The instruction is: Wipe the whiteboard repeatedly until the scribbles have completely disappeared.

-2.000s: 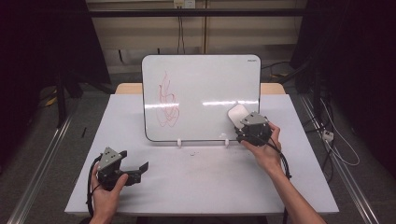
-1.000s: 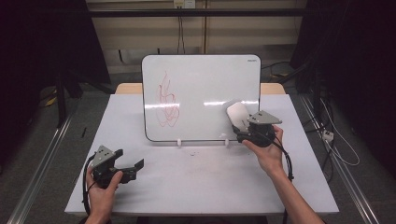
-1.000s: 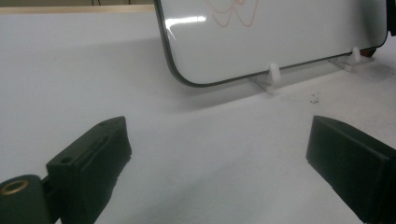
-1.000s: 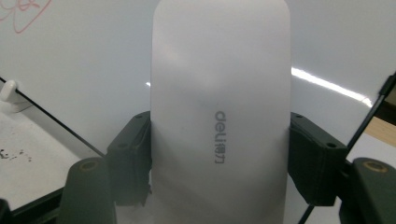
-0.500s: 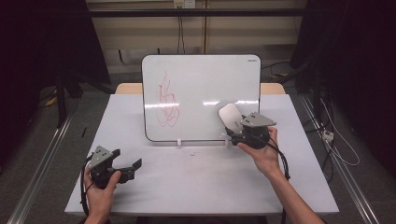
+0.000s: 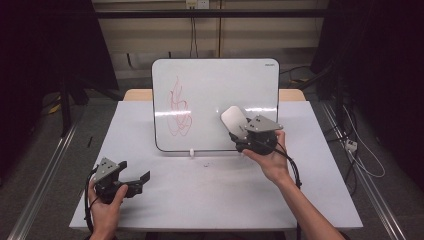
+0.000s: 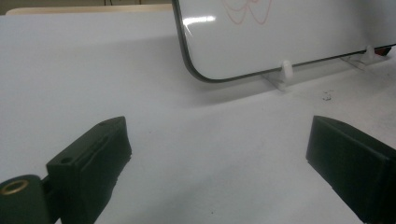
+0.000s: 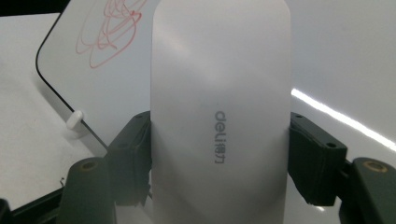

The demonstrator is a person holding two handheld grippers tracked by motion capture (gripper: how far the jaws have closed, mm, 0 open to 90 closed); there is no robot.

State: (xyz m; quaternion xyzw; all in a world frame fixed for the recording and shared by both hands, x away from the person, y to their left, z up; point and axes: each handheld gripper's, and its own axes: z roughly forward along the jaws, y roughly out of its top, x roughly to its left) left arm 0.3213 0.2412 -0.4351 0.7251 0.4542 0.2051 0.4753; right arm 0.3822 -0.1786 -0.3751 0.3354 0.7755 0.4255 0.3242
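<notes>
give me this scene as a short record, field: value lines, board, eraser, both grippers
surface: white table
whiteboard: propped upright on small white clips, facing the person
marks: red scribble on the board's left part
eraser: white, oblong, printed "deli", clamped by its sides
right hand-held gripper: shut on the eraser, raised in front of the board's right part, right of the scribble
left hand-held gripper: open, nothing between its jaws, low over the table's near left, apart from the board
board right part: no marks visible
</notes>
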